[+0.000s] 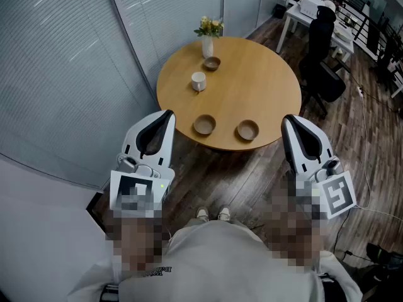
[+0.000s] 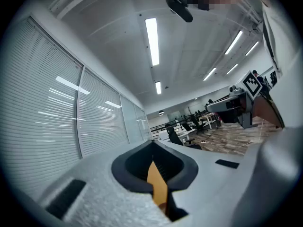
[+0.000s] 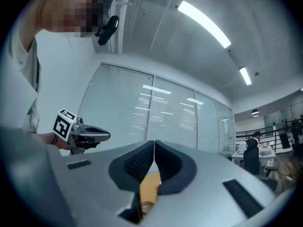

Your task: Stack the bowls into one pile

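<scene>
A wall of glass panels with white slatted blinds (image 1: 56, 74) runs down the left side. Next to it stands the round light-wood counter (image 1: 264, 83). The white left hand-held gripper with black padded jaws (image 1: 167, 114) hangs over the dark plank floor (image 1: 220, 181), its tip at the counter's near left edge. The left gripper view shows its jaws pressed together, with only a sliver of wood colour in the seam.

Three bowls sit apart on the counter. The left small brown bowl (image 1: 204, 125) lies close to the near edge, just right of the left gripper's tip. Far beyond it stands a white cup (image 1: 198, 81), between this bowl and the far small brown bowl (image 1: 211, 63). That far bowl sits just on the near side of a white vase (image 1: 207, 46) holding yellow flowers (image 1: 209, 26) at the far edge. The right small brown bowl (image 1: 247, 130) rests near the left one, apart from it, also by the near edge.

The white right hand-held gripper (image 1: 288, 118) hovers at the counter's near right edge, near that bowl. The right gripper view shows its jaws closed against each other.

Far right, a black office chair (image 1: 327, 80) stands close to the counter. Beyond it a person in dark clothing (image 1: 321, 27) is at a white desk (image 1: 301, 12). A thin cable (image 1: 367, 137) trails across the floor.
</scene>
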The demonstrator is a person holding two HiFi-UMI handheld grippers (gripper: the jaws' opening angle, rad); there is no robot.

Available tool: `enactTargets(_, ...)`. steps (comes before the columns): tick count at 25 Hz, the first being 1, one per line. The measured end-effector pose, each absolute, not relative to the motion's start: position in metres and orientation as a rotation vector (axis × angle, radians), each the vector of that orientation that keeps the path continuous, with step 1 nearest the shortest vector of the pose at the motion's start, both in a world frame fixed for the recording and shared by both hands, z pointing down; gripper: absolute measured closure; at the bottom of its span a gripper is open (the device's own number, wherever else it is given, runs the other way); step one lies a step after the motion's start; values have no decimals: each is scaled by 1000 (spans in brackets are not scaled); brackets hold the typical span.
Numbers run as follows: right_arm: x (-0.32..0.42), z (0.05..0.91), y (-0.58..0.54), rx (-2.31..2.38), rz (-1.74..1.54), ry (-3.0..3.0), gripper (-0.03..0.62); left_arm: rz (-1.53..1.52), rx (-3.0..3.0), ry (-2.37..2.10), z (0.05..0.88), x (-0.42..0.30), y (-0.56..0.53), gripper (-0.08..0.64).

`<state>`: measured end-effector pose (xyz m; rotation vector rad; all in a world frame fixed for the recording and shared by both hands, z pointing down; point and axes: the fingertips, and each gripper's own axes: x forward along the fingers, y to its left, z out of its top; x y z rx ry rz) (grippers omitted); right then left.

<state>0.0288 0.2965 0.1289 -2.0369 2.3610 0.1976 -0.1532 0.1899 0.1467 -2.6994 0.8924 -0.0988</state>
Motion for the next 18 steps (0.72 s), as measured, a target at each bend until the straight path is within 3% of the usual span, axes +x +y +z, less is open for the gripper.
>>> enactTargets(18,48,160,283,-2157,164,2370,561,-136,-2722,933,174,-154,175,538)
